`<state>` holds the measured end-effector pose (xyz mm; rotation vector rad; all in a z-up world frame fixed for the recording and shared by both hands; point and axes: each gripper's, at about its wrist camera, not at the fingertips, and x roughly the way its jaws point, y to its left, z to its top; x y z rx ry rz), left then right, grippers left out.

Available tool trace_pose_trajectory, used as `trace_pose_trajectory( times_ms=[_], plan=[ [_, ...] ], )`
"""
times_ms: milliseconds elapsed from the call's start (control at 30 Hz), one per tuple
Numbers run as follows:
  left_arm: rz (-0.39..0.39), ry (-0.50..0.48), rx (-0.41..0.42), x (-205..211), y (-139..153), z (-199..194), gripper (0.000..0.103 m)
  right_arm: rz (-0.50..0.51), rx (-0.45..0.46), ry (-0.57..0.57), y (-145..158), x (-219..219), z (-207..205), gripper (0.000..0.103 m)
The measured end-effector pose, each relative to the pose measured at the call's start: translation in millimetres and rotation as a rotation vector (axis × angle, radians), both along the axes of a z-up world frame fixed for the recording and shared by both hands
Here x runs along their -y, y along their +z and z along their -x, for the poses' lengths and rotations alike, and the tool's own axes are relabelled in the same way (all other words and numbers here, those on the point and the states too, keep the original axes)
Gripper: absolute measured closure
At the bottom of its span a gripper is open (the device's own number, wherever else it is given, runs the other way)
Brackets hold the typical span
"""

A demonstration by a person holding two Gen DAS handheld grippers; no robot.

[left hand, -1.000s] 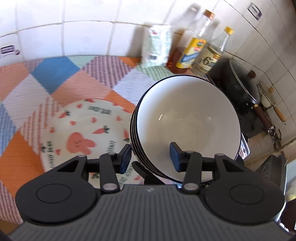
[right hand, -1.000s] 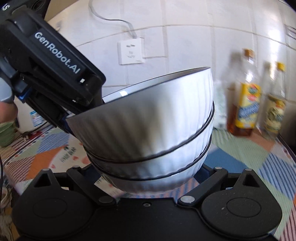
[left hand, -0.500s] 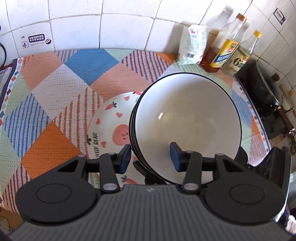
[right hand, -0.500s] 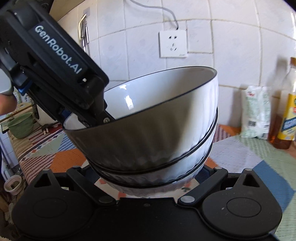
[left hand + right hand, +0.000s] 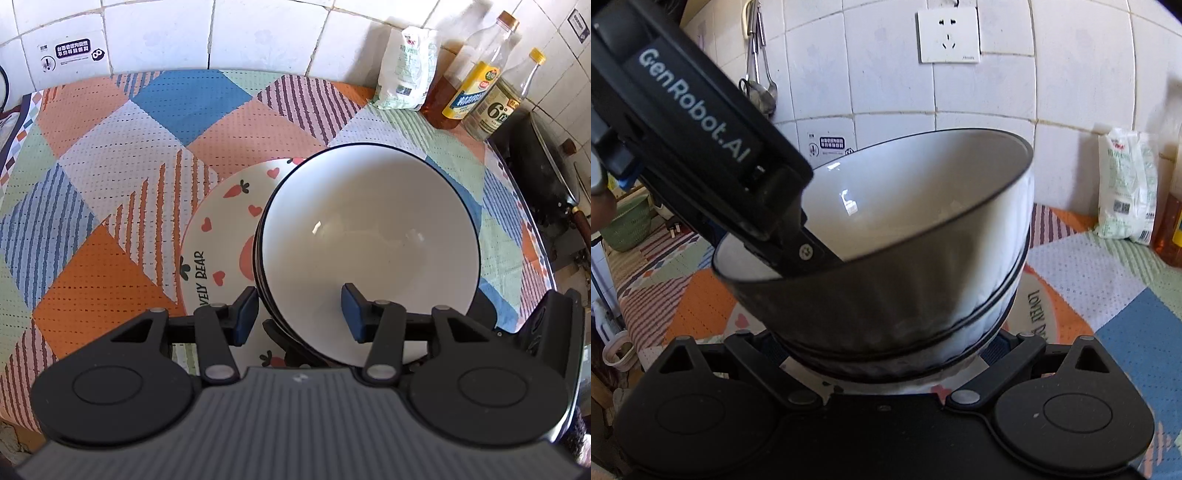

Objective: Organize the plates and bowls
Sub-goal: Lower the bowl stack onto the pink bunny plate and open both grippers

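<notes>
A stack of white bowls with dark rims hangs tilted just above a carrot-and-heart patterned plate that lies on the mat. My left gripper straddles the near rim, one blue pad outside the stack and one inside the top bowl. Its jaws are opening slightly, with the rim still between them. From the right wrist, its inner finger lies against the top bowl's inside wall. My right gripper clasps the foot of the stack, which hides its pads.
A patchwork mat covers the counter up to the tiled wall. At the back right stand a white bag and two bottles, with a black wok beyond. Utensils hang on the wall and a green bowl sits far left.
Both grippers have carried the bowl stack lower and across, so it now sits over the patterned plate's right part. The grip on the stack looks the same.
</notes>
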<state>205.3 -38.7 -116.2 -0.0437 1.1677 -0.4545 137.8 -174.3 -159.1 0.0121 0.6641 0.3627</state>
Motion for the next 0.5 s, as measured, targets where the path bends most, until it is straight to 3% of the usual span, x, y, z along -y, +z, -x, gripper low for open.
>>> trace_pose_trajectory(
  times_ms=[300,500],
  plan=[
    [0.026,0.049,-0.014,-5,-4,-3,0.053,0.003,-0.042,0.002,-1,-7,5,0.003],
    [-0.017,0.016,0.022,0,-1,-5,0.053,0.017,-0.115,-0.020,9,-12,-3,0.002]
  ],
)
